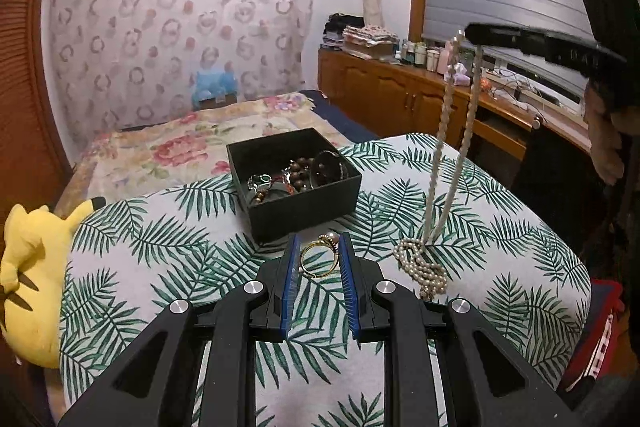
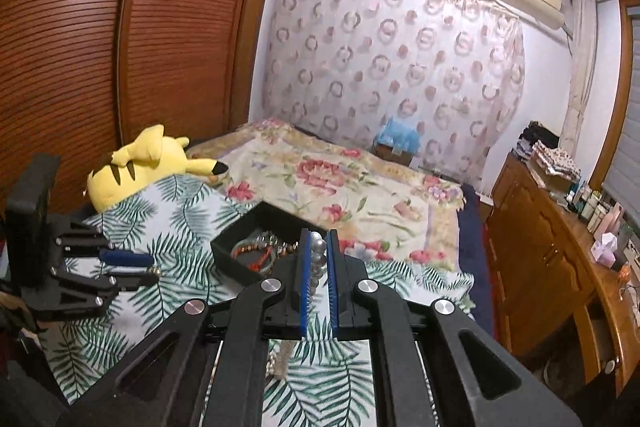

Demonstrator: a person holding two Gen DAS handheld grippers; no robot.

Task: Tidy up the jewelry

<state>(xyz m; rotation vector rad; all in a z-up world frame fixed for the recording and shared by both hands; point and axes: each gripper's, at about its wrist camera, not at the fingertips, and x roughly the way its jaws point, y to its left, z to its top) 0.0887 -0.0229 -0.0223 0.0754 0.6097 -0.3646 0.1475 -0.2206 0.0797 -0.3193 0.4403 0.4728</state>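
Observation:
A black open box (image 1: pixel 296 183) holding beaded bracelets and other jewelry sits on a leaf-print cushion (image 1: pixel 160 247); it also shows in the right wrist view (image 2: pixel 236 255). My left gripper (image 1: pixel 320 257) is low over the cushion just in front of the box, its blue pads closed against a gold ring with a pearl (image 1: pixel 320 259). My right gripper (image 2: pixel 319 251) is shut on a pearl necklace (image 1: pixel 436 187) and holds it high; the strand hangs down, its lower end coiled on the cushion (image 1: pixel 424 267). The right gripper appears in the left wrist view (image 1: pixel 476 35) at upper right.
A yellow plush toy (image 1: pixel 32 279) lies at the cushion's left edge. A floral bedspread (image 2: pixel 340 183) stretches behind the box. A wooden cabinet (image 2: pixel 548 259) with bottles stands to the right. Wooden louvred wardrobe doors (image 2: pixel 120 47) stand at left.

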